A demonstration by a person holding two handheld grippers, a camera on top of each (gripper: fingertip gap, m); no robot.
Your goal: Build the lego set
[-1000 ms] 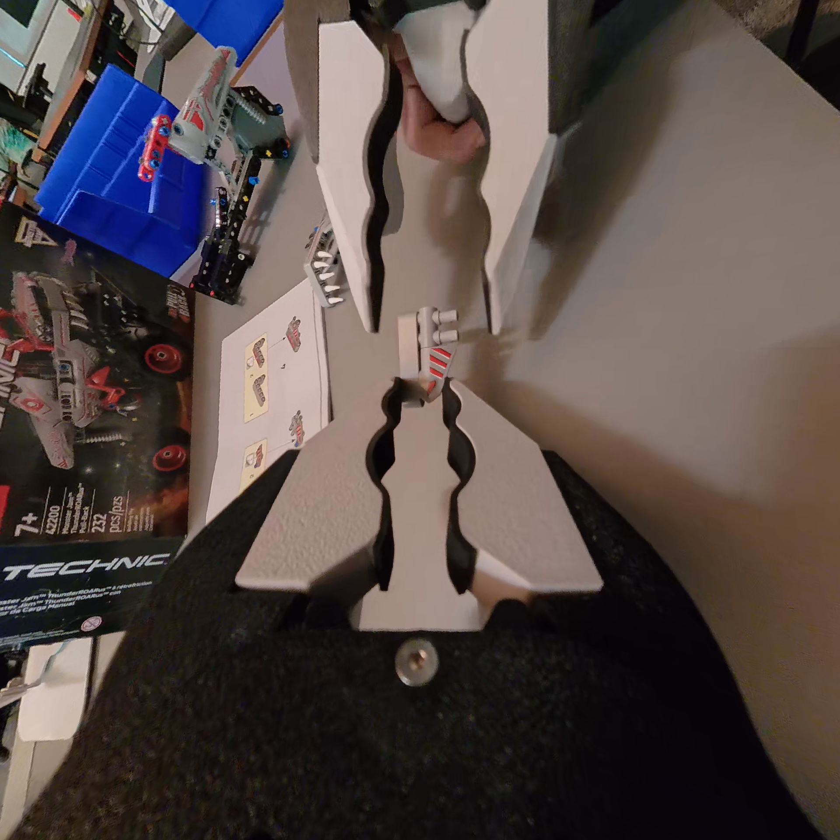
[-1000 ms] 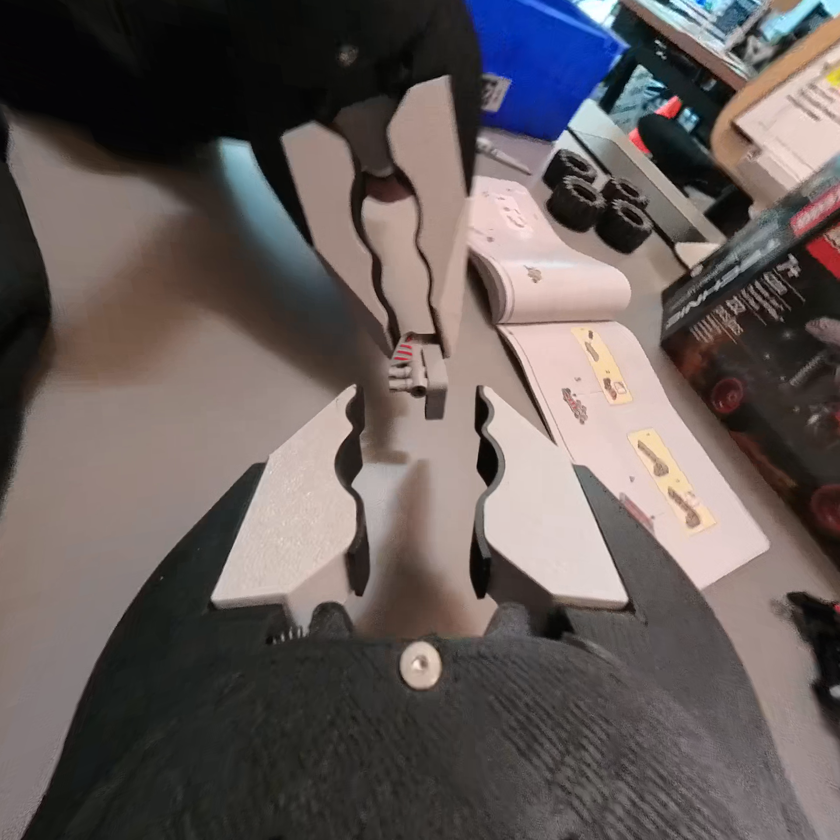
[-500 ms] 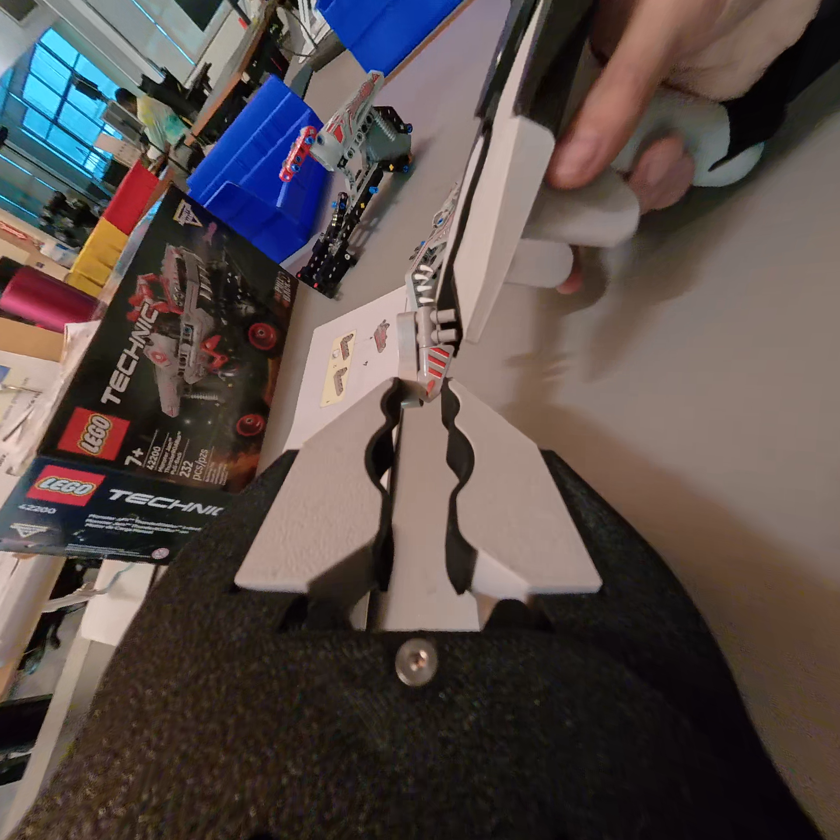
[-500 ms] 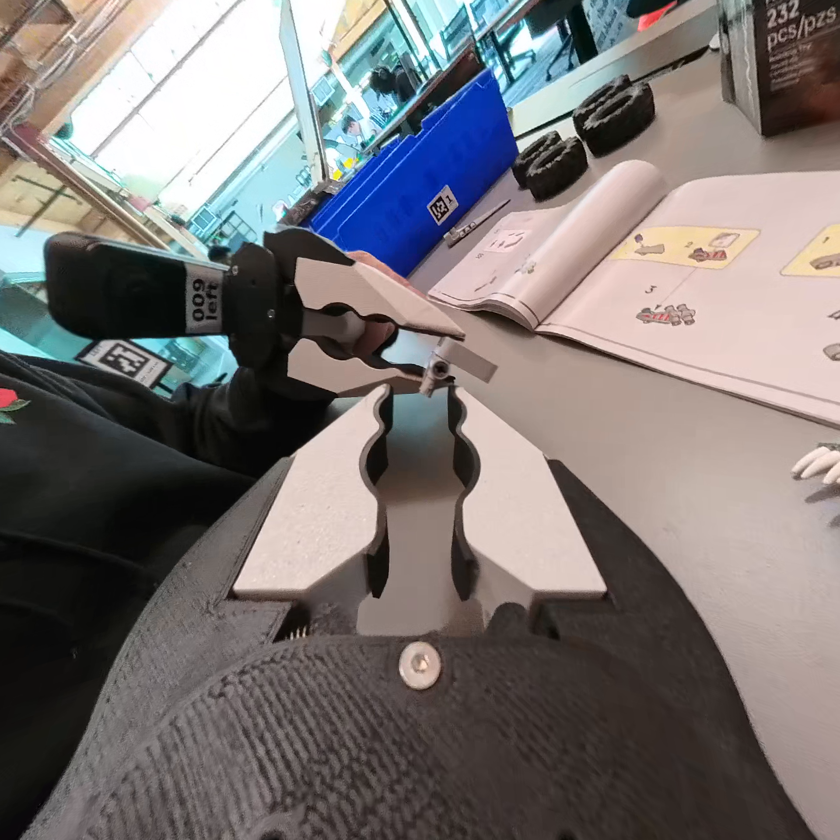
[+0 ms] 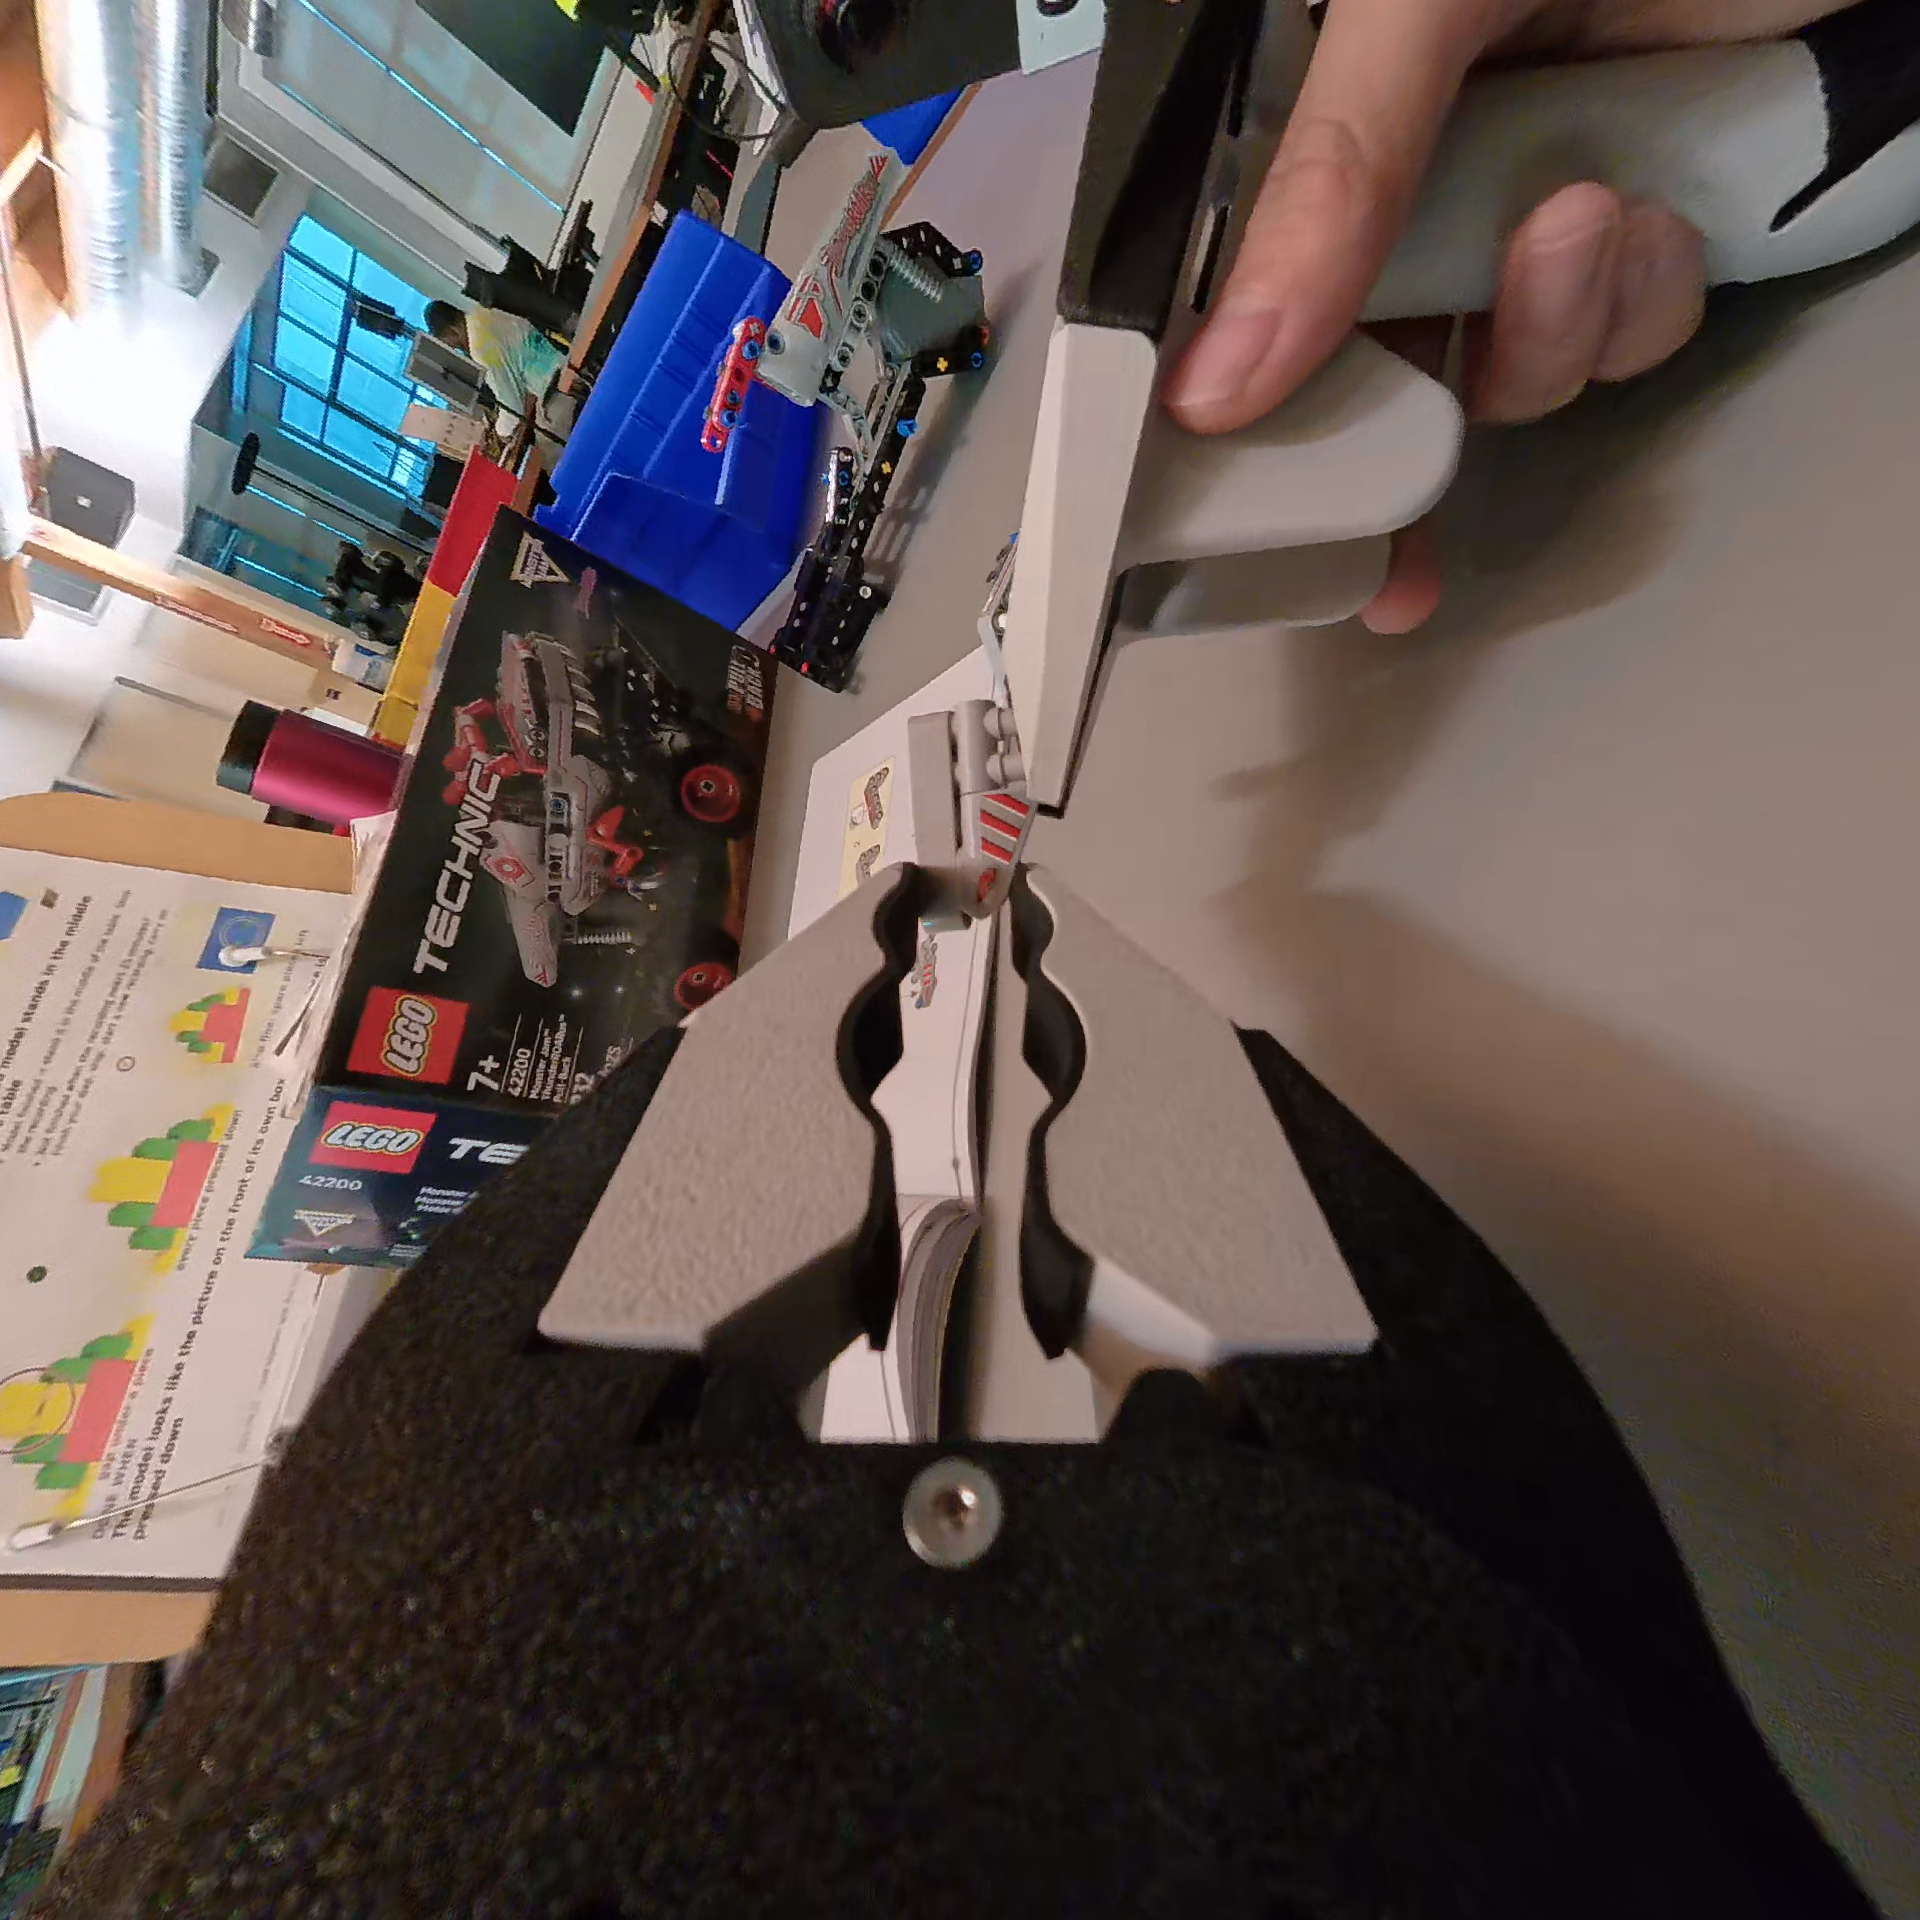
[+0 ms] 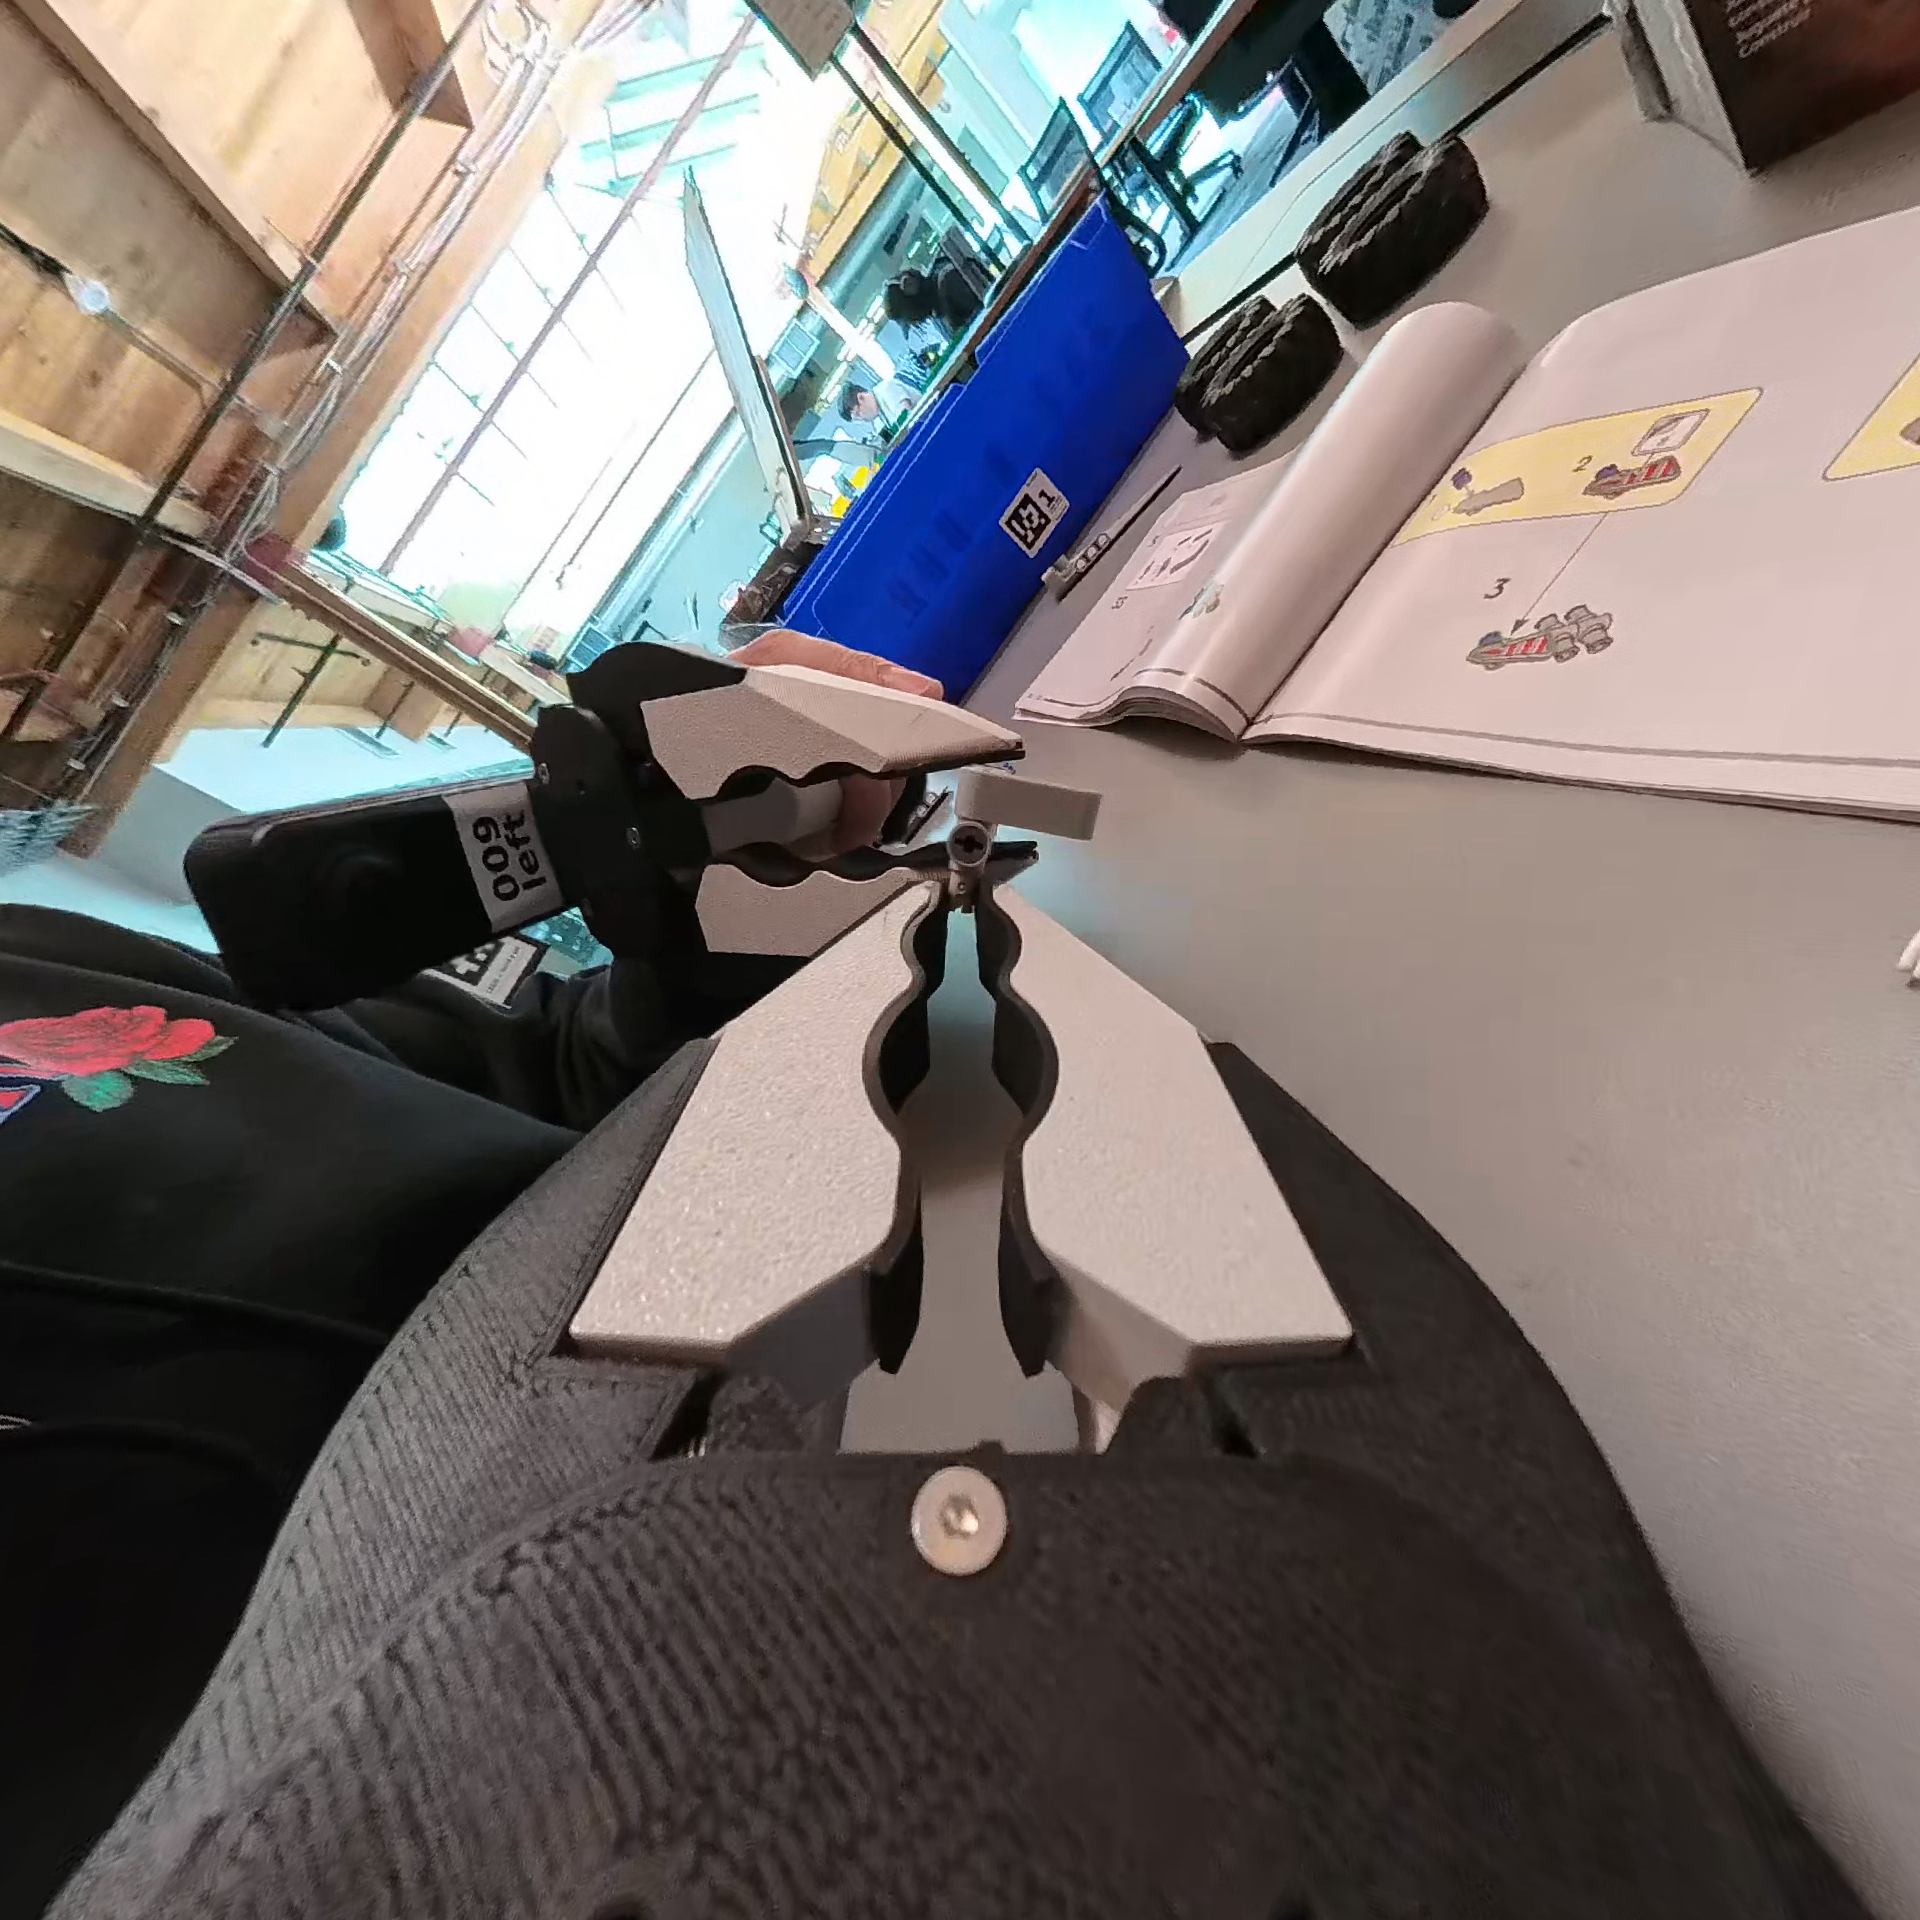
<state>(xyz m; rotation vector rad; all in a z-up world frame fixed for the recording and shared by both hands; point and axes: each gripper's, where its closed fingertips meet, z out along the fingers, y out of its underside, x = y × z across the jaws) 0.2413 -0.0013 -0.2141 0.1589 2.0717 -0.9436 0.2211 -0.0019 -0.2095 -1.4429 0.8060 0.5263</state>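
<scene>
Grey tabletop (image 5: 1558, 935) fills both views, which have tilted further since half a second ago. The right gripper (image 6: 964, 902) has drawn its fingers nearly together and now pinches the small grey lego piece (image 5: 971, 831) at its pin end; before, it stood open just short of it. The left gripper (image 5: 966, 896) clamps the same piece by its red-striped end. The piece hangs above the table, bridging the two sets of tips. Beyond lie the instruction booklet (image 6: 1558, 644), black tyres (image 6: 1262, 374), blue bin (image 5: 675, 436), set box (image 5: 561, 831) and part-built model (image 5: 862, 343).
</scene>
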